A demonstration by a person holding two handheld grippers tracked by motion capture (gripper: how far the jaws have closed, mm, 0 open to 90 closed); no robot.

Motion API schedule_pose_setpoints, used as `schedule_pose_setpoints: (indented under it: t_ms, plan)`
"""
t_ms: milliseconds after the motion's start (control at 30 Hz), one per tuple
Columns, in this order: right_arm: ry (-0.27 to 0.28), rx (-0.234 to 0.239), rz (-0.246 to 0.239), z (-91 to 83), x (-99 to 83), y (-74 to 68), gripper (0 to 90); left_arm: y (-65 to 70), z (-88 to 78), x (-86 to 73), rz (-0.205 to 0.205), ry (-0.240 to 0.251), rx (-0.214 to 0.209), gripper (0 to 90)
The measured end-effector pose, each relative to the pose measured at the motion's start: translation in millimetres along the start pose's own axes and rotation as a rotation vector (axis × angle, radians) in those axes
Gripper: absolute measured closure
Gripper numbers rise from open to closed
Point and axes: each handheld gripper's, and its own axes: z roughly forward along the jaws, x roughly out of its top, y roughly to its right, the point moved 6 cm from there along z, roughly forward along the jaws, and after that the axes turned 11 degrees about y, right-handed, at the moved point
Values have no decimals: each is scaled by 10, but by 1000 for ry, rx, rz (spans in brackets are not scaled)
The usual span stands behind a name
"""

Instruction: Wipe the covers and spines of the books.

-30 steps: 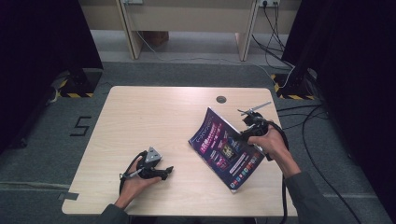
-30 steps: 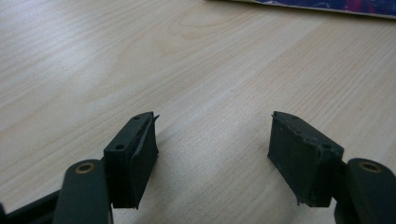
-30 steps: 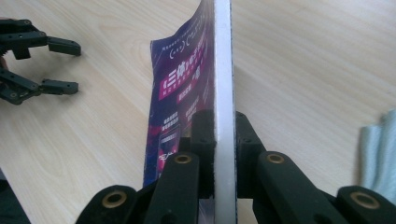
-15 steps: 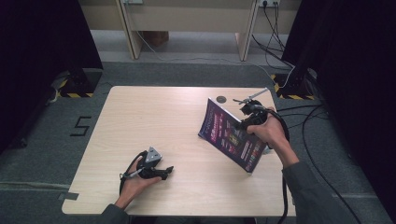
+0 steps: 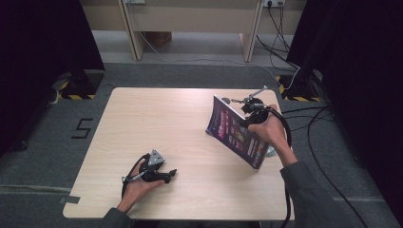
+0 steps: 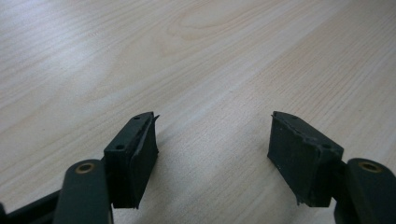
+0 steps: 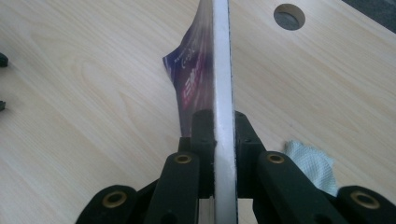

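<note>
With the right gripper (image 5: 247, 110) clenched on the edge of the purple magazine (image 5: 235, 134), tilting it up on its lower edge at right of centre on the table (image 5: 157, 121), the lift seems half done, while the left gripper (image 5: 164, 175) rests gaping, empty, lower left.

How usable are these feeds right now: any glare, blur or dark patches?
High view: the table is evenly lit, the sides are black, and the magazine cover print is too small to read. Left gripper view: soft glare on the wood, far grain blurred. Right gripper view: the magazine's edge is washed out white and soft between the jaws of the right gripper.
</note>
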Motion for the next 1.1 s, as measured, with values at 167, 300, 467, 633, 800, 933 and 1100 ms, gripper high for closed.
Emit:
schedule_pose_setpoints:
  t_ms: [167,300,467,633,800,933,1100]
  plan:
    - [4,44,-55,-27,-21,-198,830,1,2,1,1,0,0,313]
    - [7,95,-83,-34,-48,-391,830,7,3,2,-2,1,0,314]
    - [-13,145,-128,20,-69,-614,830,10,2,1,0,2,-3,314]
    - [-37,211,-136,123,-113,-804,829,10,0,0,2,1,-4,314]
    - [-57,268,-103,224,-183,-920,828,10,-2,-1,2,0,-4,314]
    - [-81,291,-103,315,-268,-990,827,8,-2,-1,5,-1,-5,314]
    - [-105,315,-101,450,-378,-1072,826,8,-2,-1,3,-1,-6,314]
